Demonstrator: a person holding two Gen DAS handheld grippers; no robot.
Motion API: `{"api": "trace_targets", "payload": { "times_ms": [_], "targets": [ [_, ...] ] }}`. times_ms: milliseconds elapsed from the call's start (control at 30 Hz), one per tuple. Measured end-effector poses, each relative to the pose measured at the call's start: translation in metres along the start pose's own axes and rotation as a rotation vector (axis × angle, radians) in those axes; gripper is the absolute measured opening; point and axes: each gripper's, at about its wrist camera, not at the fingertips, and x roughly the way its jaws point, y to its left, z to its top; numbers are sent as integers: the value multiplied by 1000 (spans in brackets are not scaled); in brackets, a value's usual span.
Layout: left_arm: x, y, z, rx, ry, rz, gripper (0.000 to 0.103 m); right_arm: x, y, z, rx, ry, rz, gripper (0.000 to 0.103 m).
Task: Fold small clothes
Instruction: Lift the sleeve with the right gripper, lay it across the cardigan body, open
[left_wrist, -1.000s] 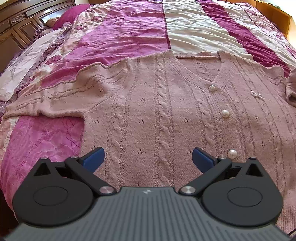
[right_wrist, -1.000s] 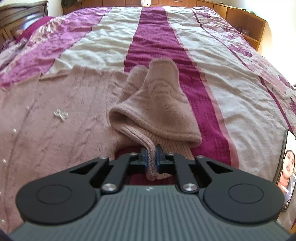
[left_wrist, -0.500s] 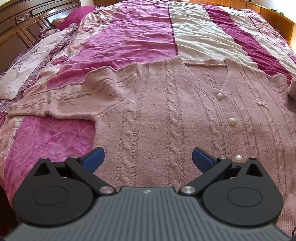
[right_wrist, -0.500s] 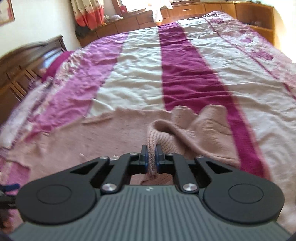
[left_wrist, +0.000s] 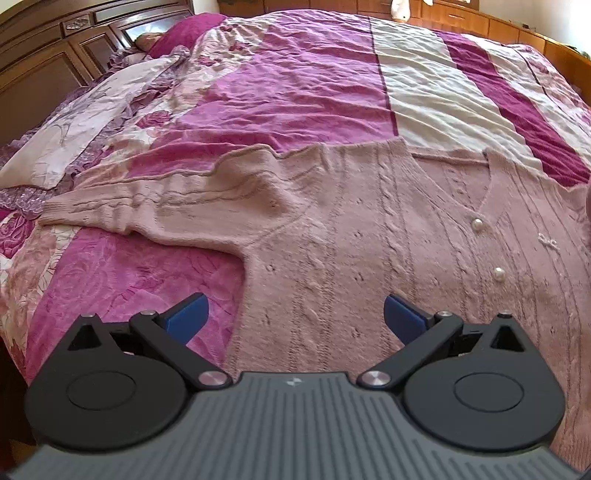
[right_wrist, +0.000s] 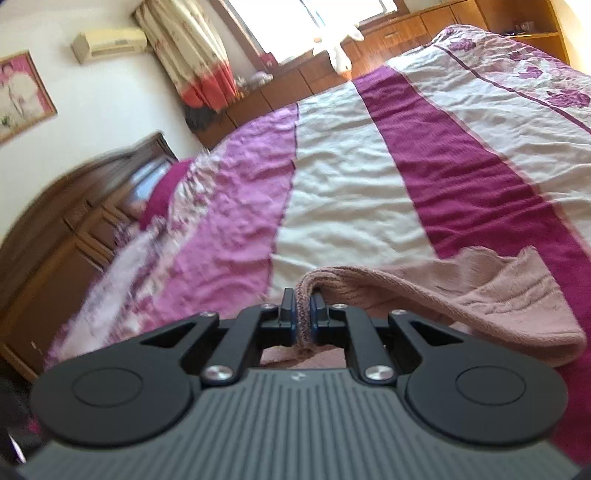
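A pale pink cable-knit cardigan (left_wrist: 369, 236) with pearl buttons lies flat, front up, on the bed. Its left sleeve (left_wrist: 155, 206) stretches out to the left across the bedspread. My left gripper (left_wrist: 293, 317) hovers open over the cardigan's lower left side, blue pads wide apart, nothing between them. In the right wrist view my right gripper (right_wrist: 303, 317) is shut on the ribbed cuff (right_wrist: 304, 295) of the other sleeve (right_wrist: 491, 295), which is lifted and drapes away to the right.
A striped bedspread (left_wrist: 295, 88) in pink, cream and dark magenta covers the bed. A dark wooden headboard (left_wrist: 55, 48) and pillows stand at the far left. Wooden cabinets (right_wrist: 369, 48) and a curtained window line the far wall.
My right gripper has lifted the sleeve cuff and swung left, tilting up toward the headboard and window. My left gripper has drifted left, from the cardigan's middle toward its left sleeve.
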Motion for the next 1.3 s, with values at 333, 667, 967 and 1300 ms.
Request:
{"api": "trace_targets", "payload": {
  "times_ms": [333, 667, 967, 1300],
  "targets": [
    [-2, 39, 5, -66, -18, 30, 103, 39, 74, 9, 49, -86, 79, 11],
    [-3, 94, 4, -128, -38, 102, 103, 108, 123, -40, 153, -31, 146, 11],
    [11, 120, -3, -168, -10, 115, 103, 168, 125, -114, 230, 133, 127, 11],
    [23, 120, 3, -156, -16, 109, 103, 174, 121, -157, 234, 265, 113, 14]
  ]
}}
